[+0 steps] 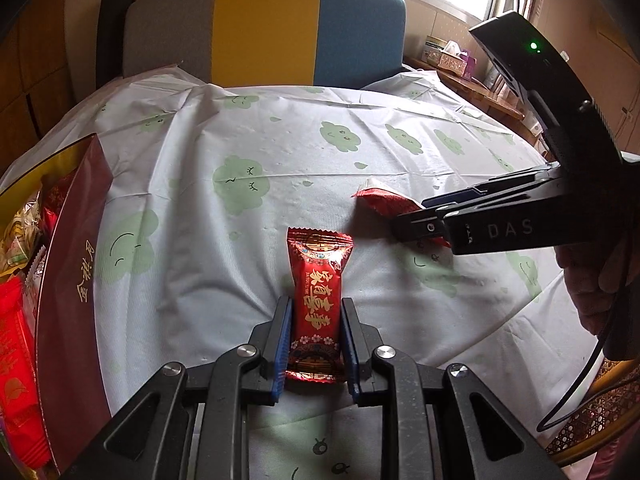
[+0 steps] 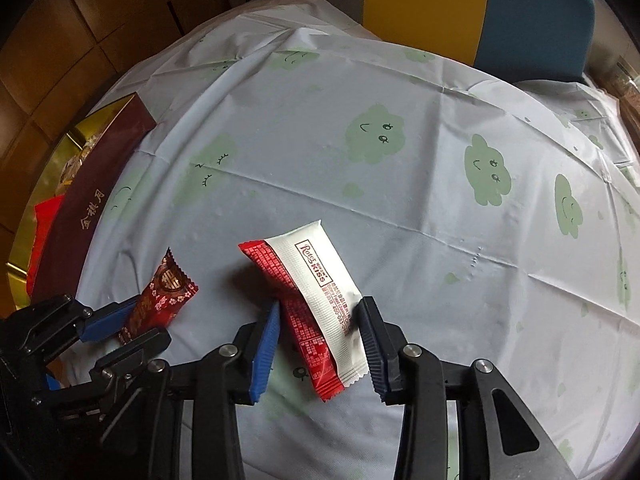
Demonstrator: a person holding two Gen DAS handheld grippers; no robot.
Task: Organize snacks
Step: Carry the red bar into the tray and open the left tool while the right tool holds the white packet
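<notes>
I have the left tongs [image 1: 314, 338] clamped on the dark red candy packet [image 1: 318, 300], pads pressed on its two long sides near the lower end. The right tongs [image 2: 320, 334] straddle the red-and-white wafer packet [image 2: 310, 304]: the right pad touches its white edge, and the left pad sits right at its red edge, so I judge the grip only half made, with the jaws at a middling width.

Both packets are out on the table [image 2: 400, 208], in its middle stretch, well in from the far edge by the chair [image 1: 264, 28]. The snack box [image 1: 76, 264] stands at the table's left edge, already holding red and gold wrappers.

The candy packet's long axis runs straight along the left tongs, its crimped top pointing toward the far edge. The wafer packet lies on a slant in the right wrist view: its long axis runs from the near side up toward the far-left, one end angled toward the box, and it looks tipped up on its red side, not flat.

To do this step well, I think the right pads should squeeze squarely across the short width before lifting, since a slanted, tipped packet could swivel out. The left load then wants carrying over the box's maroon wall and lowering in lengthwise, without crushing the wrapper.
</notes>
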